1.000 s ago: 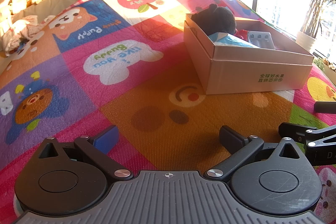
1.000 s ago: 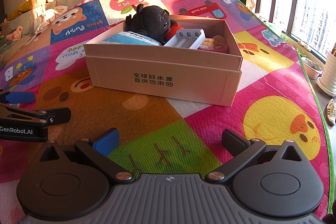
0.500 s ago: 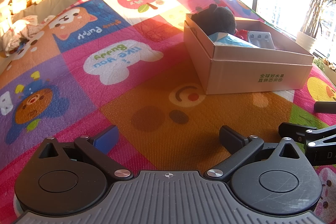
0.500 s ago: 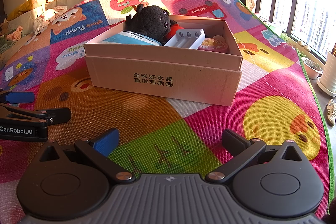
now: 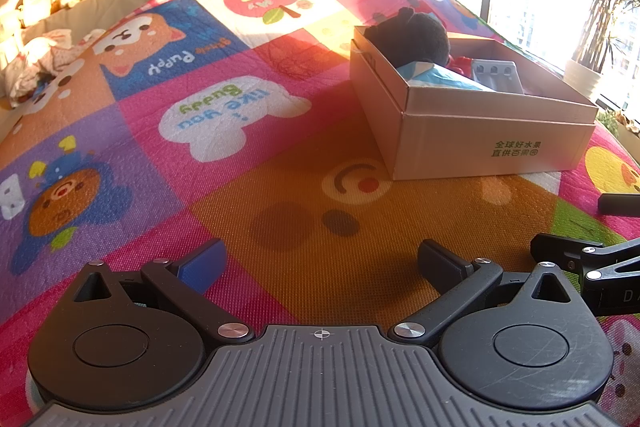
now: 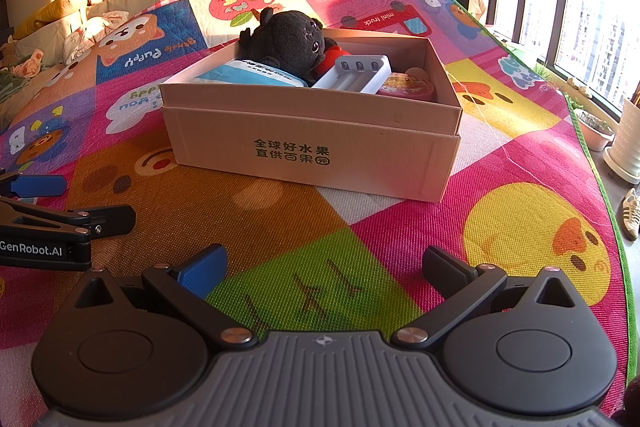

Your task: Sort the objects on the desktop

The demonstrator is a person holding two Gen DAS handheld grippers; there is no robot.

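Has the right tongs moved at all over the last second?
No. In the right wrist view the cardboard box sits at the same spot relative to the right tongs, open and empty, as one second earlier.

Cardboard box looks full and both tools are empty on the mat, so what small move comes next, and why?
Probably lift both tools clear and stop. The cardboard box already holds the black plush toy, blue-and-white pack, white battery charger and pink tin. No loose item shows on the play mat. Right tool and left tool are open and empty.
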